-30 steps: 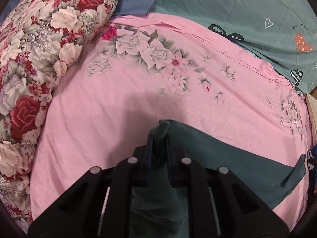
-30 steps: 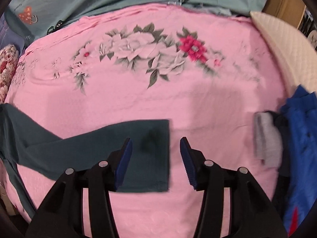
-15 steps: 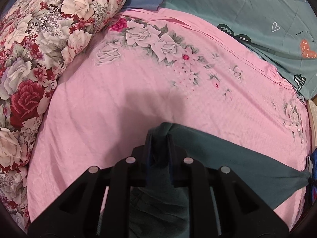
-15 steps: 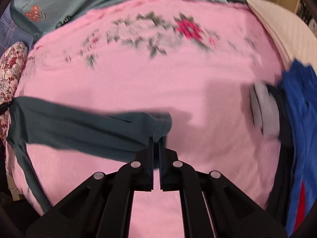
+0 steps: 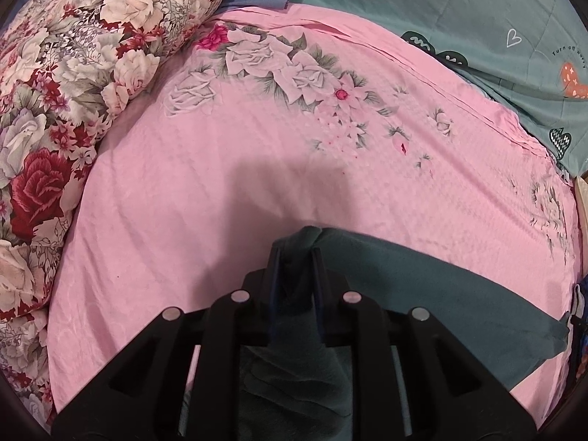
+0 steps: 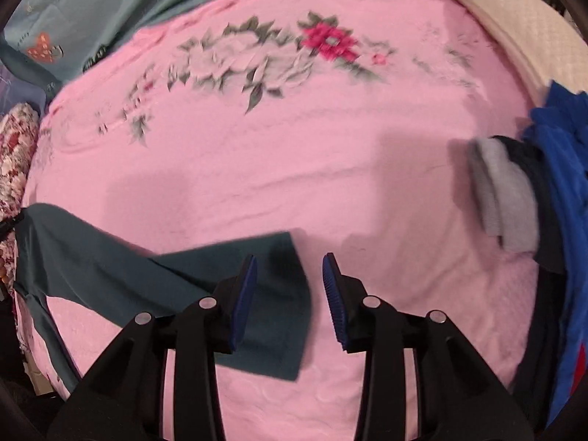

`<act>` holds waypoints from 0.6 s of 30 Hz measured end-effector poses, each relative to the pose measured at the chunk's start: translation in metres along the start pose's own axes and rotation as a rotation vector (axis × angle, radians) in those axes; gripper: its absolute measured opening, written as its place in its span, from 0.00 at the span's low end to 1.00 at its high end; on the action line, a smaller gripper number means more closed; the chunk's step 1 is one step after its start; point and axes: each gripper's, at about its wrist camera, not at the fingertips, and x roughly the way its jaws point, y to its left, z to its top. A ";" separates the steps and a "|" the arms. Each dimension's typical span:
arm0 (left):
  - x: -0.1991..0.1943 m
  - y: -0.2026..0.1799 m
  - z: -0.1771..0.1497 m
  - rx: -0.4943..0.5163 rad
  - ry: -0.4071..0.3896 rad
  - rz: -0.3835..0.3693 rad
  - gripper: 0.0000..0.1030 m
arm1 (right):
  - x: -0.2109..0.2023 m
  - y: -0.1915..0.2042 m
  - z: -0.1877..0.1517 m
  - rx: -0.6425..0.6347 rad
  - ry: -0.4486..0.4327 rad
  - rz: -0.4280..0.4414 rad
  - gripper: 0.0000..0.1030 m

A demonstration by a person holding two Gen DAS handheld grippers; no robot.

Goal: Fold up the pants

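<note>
Matt teal cloth pants [image 6: 110,272], textured pink cotton bedsheet [image 5: 220,183], matt black plastic claw [image 6: 289,279]

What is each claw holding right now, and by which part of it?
The left claw pinches a bunched edge of the dark teal pants. The right claw has just opened and holds nothing; the pant leg end lies flat beneath it.

Right wrist view motion-blurred: floral print on pink sheet [image 6: 294,169] smeared. Pants [image 5: 422,294] cut by lower edge, partly hidden under left gripper [image 5: 297,257] frame. Blue garment [image 6: 566,220] cropped at right edge.
</note>
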 end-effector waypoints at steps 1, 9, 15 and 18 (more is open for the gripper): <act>-0.001 0.000 -0.001 0.001 0.000 0.001 0.17 | 0.009 0.006 0.000 -0.016 0.034 -0.012 0.35; -0.005 0.004 -0.003 -0.004 0.001 0.003 0.20 | -0.014 0.017 -0.015 -0.072 0.008 -0.018 0.41; -0.002 0.001 -0.005 -0.009 0.002 -0.003 0.20 | -0.025 0.006 -0.022 -0.044 -0.013 0.011 0.46; -0.003 0.001 -0.006 -0.010 0.001 -0.003 0.20 | -0.010 0.007 -0.023 -0.026 0.014 0.018 0.46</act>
